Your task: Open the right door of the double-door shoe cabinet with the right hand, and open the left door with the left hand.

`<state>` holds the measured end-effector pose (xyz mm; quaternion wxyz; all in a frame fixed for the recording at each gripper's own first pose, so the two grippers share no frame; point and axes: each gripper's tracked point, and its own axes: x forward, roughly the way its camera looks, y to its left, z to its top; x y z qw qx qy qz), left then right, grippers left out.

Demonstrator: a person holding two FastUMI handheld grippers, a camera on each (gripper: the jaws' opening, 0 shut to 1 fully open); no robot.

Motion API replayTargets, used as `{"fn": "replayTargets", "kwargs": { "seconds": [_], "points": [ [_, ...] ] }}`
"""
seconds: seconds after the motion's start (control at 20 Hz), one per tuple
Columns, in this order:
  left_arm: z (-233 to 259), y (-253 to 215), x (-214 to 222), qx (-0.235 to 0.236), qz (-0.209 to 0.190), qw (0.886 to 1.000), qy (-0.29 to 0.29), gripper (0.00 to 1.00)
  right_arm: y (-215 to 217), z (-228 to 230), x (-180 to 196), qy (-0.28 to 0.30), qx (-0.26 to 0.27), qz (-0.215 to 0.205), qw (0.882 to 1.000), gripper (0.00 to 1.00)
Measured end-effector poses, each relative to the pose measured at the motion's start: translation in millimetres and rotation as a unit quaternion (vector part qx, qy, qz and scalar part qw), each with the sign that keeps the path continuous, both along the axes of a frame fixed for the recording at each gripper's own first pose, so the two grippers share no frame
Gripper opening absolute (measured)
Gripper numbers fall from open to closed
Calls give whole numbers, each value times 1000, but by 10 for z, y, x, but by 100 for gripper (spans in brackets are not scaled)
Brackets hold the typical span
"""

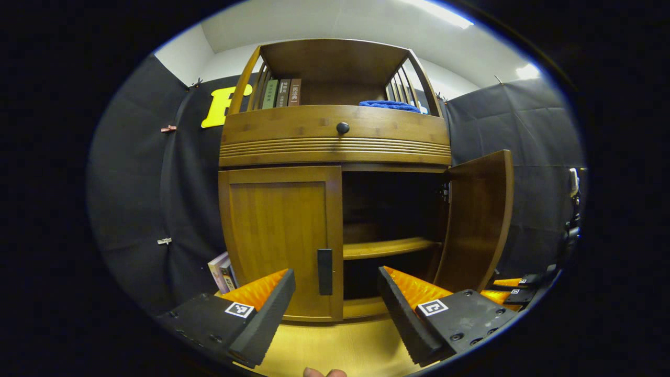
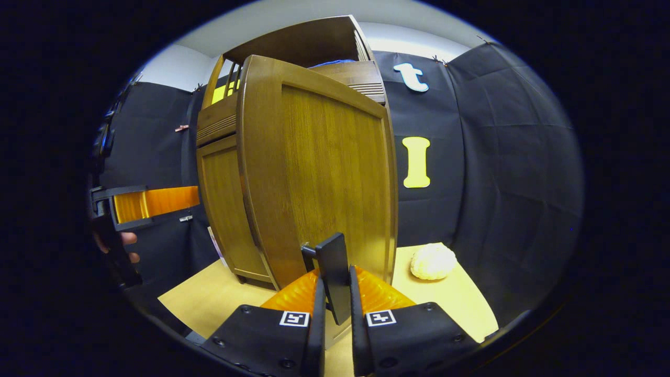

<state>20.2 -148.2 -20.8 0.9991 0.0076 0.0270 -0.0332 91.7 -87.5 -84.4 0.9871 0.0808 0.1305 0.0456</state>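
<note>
The wooden shoe cabinet (image 1: 335,141) stands straight ahead in the left gripper view. Its left door (image 1: 277,235) is closed, with a dark upright handle (image 1: 324,271) at its inner edge. My left gripper (image 1: 335,309) is open just short of that handle, one finger on each side and not touching it. The right door (image 1: 479,225) is swung outward, showing a dark inside with a shelf (image 1: 387,247). In the right gripper view, the right door (image 2: 324,173) is close in front and my right gripper (image 2: 335,311) is shut on its handle (image 2: 332,269).
The cabinet sits on a pale wooden surface (image 1: 340,345). A drawer with a round knob (image 1: 342,128) runs above the doors; books (image 1: 282,93) and a blue cloth (image 1: 390,106) lie on top. More books (image 1: 222,272) lean left of the cabinet. A white lumpy object (image 2: 432,261) sits to its right.
</note>
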Motion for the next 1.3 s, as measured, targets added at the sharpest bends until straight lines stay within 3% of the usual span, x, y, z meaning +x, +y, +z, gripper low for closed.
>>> {"fn": "replayTargets", "kwargs": {
  "seconds": [0.55, 0.65, 0.9, 1.3],
  "points": [
    [-13, -347, 277, -9, -19, 1000, 4, 96, -465, -46, -30, 5, 20, -46, 999, 24],
    [-24, -371, 324, -7, -21, 1000, 5, 98, -529, -78, -34, 6, 19, -56, 998, 10],
    [-22, -431, 441, 6, -24, 1000, 6, 99, -696, -48, -68, 1, -12, -34, 999, 13],
    [-92, -381, 656, 20, -19, 1000, 11, 98, -866, -33, -93, 7, -5, -38, 999, 13]
  ]
}}
